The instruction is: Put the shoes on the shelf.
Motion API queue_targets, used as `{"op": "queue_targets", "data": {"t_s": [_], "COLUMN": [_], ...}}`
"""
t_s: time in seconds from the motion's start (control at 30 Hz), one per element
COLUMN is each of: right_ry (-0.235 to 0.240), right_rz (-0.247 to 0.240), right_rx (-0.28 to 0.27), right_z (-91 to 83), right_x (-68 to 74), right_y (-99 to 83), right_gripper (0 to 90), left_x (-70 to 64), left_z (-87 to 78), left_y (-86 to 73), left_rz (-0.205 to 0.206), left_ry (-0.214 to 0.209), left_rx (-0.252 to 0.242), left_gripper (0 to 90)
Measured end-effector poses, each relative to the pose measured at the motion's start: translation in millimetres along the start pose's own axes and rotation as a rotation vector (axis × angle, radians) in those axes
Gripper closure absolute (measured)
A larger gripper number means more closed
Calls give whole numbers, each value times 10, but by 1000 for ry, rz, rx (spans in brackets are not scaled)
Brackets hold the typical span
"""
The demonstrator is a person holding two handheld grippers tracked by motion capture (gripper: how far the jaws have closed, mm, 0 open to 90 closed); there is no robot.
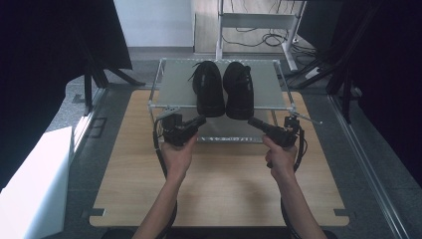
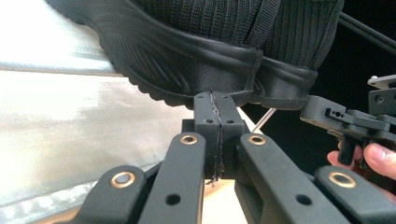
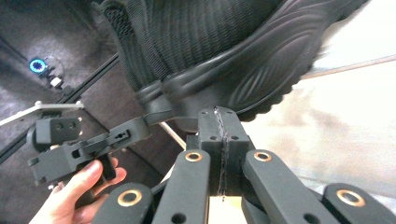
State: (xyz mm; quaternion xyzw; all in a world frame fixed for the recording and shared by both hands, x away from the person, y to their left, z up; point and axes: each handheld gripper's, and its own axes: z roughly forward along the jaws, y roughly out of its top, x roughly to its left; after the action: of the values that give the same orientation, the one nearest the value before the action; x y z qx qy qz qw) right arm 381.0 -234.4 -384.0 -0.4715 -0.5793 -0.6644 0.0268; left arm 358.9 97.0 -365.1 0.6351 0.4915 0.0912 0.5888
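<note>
Both shoes (image 1: 224, 89) already sit on the rack (image 1: 175, 82); your left gripper (image 1: 199, 121) and right gripper (image 1: 253, 122) are clamped empty, so basically done.

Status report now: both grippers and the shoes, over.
Left gripper shut, empty, at the left shoe heel. Right gripper shut, empty, at the right shoe heel. Both shoes on the rack, side by side. Nothing in the way.

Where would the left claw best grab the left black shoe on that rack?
Probably at the heel of the left shoe, coming from the near side. The heel overhangs the rack edge toward the left claw, and its collar rim is thin enough to pinch. The jaws are shut now.
</note>
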Motion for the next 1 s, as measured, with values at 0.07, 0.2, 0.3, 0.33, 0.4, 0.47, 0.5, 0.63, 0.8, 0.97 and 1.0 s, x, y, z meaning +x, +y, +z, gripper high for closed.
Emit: {"op": "queue_targets", "data": {"t_s": [0.07, 0.2, 0.3, 0.33, 0.4, 0.47, 0.5, 0.63, 0.8, 0.97, 1.0], "right_ry": [-4, -13, -16, -22, -22, -30, -38, -49, -56, -70, -70], "right_rz": [6, 11, 20, 22, 33, 33, 28, 39, 51, 64, 64], "right_rx": [-3, -5, -16, -19, -29, -28, -30, -40, -46, -54, -54], "right_z": [26, 71, 118, 131, 165, 177, 190, 240, 298, 383, 383], "right_x": [-19, -36, -68, -73, -107, -112, -121, -164, -211, -256, -256], "right_y": [20, 30, 45, 52, 76, 87, 95, 126, 156, 184, 184], "right_gripper": [900, 900, 900, 900, 900, 900, 900, 900, 900, 900, 900], "left_x": [19, 61, 100, 110, 129, 145, 151, 183, 225, 269, 274], "left_z": [27, 70, 115, 133, 159, 190, 206, 262, 319, 363, 369], "left_y": [28, 54, 86, 96, 120, 140, 149, 182, 219, 249, 254], "left_rz": [0, -15, -30, -31, -39, -33, -38, -42, -56, -68, -65], "left_ry": [15, 16, 13, 12, 10, 12, 12, 17, 24, 39, 43], "left_rx": [2, 5, 12, 15, 18, 25, 26, 33, 34, 33, 37], "left_gripper": [897, 897, 897, 897, 897, 897, 897, 897, 897, 897, 897]}}
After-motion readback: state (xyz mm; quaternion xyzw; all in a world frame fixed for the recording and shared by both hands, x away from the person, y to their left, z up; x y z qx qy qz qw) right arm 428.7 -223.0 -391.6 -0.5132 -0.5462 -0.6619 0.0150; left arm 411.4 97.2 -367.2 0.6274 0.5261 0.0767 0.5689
